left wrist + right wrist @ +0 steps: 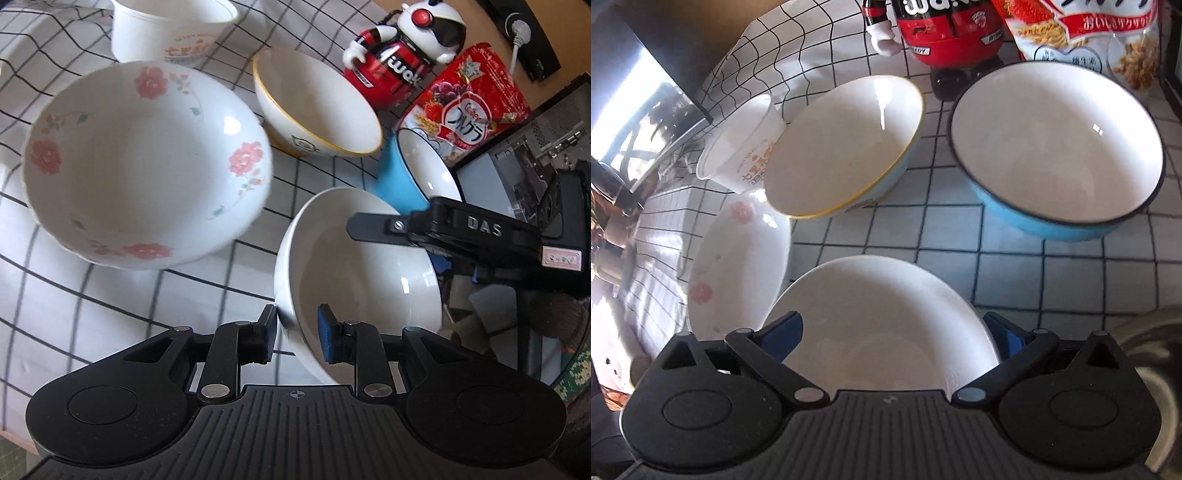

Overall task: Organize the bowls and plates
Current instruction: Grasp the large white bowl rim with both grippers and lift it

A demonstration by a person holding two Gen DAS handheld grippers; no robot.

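Fingers of the left gripper straddle the near rim of a plain white ceramic bowl: one black finger stands outside the wall and a blue-padded finger stands inside it. They are narrowly parted, and whether the pads actually press the wall cannot be told. This bowl sits tilted on a white tablecloth with a black grid pattern. The right gripper holds its fingers spread wide, one blue pad at each side of the same plain white bowl, which fills the space between them; contact is not visible. In the left wrist view, one black finger of that right gripper reaches over the bowl's far rim.

Just beside the plain bowl, to its left in both views, lies a wide white bowl with pink flowers. Beyond it stands a white disposable cup with orange print. A white bowl with a yellow rim sits behind the gap between the two nearer bowls. A blue bowl with a white inside and dark rim sits farther right, near the plain one. At the back stand a red, white and black robot figure and a red cereal bag with strawberries printed on it.
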